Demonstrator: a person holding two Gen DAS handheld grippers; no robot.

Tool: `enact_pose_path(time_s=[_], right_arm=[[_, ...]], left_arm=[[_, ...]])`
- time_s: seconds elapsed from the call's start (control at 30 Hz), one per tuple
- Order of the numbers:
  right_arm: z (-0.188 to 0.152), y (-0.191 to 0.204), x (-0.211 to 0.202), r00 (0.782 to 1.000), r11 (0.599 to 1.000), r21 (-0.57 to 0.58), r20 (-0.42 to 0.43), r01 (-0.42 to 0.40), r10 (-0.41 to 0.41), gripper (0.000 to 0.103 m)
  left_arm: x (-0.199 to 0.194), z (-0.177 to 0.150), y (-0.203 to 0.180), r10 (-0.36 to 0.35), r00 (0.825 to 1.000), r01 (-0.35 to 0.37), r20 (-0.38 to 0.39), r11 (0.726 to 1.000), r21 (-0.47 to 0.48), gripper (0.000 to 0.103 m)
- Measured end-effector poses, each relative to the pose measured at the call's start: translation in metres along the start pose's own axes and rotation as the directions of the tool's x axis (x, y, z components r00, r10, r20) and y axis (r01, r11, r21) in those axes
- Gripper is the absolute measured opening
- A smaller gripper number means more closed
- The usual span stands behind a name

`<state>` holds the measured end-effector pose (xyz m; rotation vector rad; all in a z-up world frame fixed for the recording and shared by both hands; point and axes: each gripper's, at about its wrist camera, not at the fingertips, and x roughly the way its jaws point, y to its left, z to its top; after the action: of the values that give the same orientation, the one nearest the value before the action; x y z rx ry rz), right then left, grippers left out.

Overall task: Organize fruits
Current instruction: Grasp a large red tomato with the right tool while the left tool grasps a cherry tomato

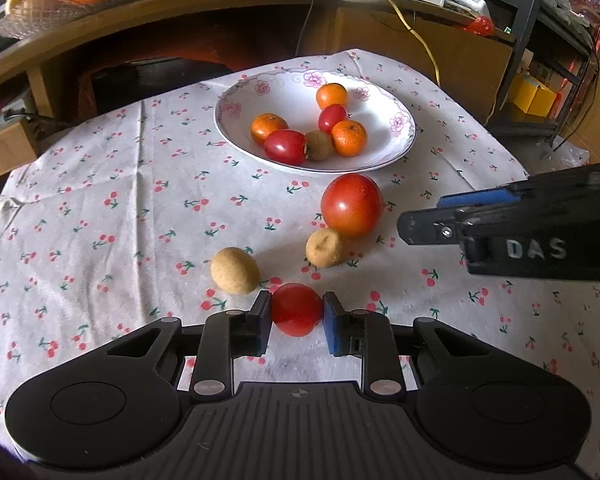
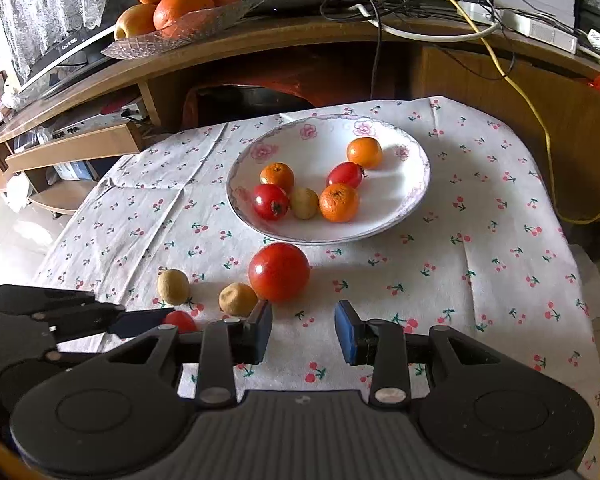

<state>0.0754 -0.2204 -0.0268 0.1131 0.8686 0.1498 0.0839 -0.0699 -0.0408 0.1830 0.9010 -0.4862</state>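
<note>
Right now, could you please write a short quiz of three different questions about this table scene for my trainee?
1. True or false: the left gripper has its jaws around a small red tomato.
2. How many fruits lie in the white plate?
3. Which fruit on the cloth is nearest to the plate: A) the big tomato, B) the left kiwi, C) the right kiwi?

Key: 1 true; 2 six; 3 A. The right gripper is open and holds nothing.
</note>
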Motion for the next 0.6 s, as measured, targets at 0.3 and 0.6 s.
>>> enact_pose_path(time_s=[0.3,0.6], right_arm=[[0.011,0.013,0.018,0.999,1.0,-0.014,0.031,-0.028,0.028,0.034],[0.017,0.008,0.043,1.0,1.0,0.011,0.011,-0.015,0.015,0.041]], left_arm=[[-0.015,-0.011,0.006,0.003,1.0,-0.003,-0.016,1.0,-0.012,0.034],[-0.007,-0.011,0.006,-0.01,1.0,0.01,-0.027,1.0,-0.001,0.035]])
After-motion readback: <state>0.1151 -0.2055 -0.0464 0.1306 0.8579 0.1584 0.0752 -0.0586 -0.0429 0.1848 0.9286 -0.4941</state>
